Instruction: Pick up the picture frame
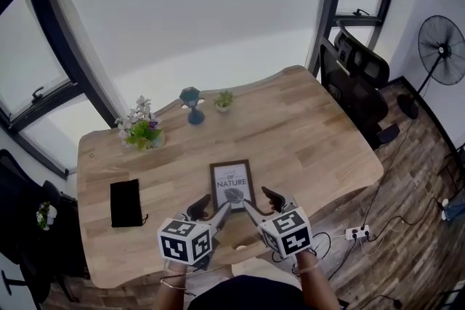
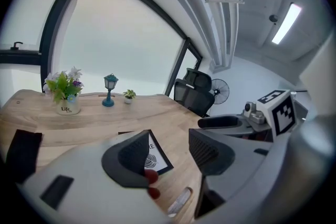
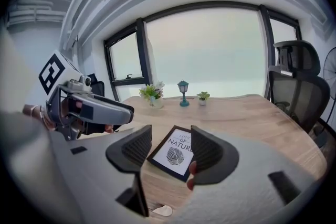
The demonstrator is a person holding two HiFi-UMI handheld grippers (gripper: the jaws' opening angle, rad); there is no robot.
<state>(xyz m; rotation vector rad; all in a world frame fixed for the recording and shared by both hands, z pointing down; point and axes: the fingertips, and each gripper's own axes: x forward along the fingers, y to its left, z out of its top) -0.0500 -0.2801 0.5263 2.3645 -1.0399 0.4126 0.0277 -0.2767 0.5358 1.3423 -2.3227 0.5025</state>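
Poised low over the surface: left tool and right tool, jaws wide apart, holding nothing. Just ahead, between both, lying flat and untouched: picture frame. Gripping and lifting yet to come.

Cannot read the small top line of print on the picture frame, above "OF NATURE", in any view. Cannot see the frame's left part in the left gripper view, hidden behind one jaw of the left gripper. Nor its near right corner in the right gripper view, covered by a jaw of the right gripper. Left of the frame, cannot see the near end of the black pouch, lost behind the gripper's body. Beyond the frame to the left, cannot make out the lower print on the flower vase.
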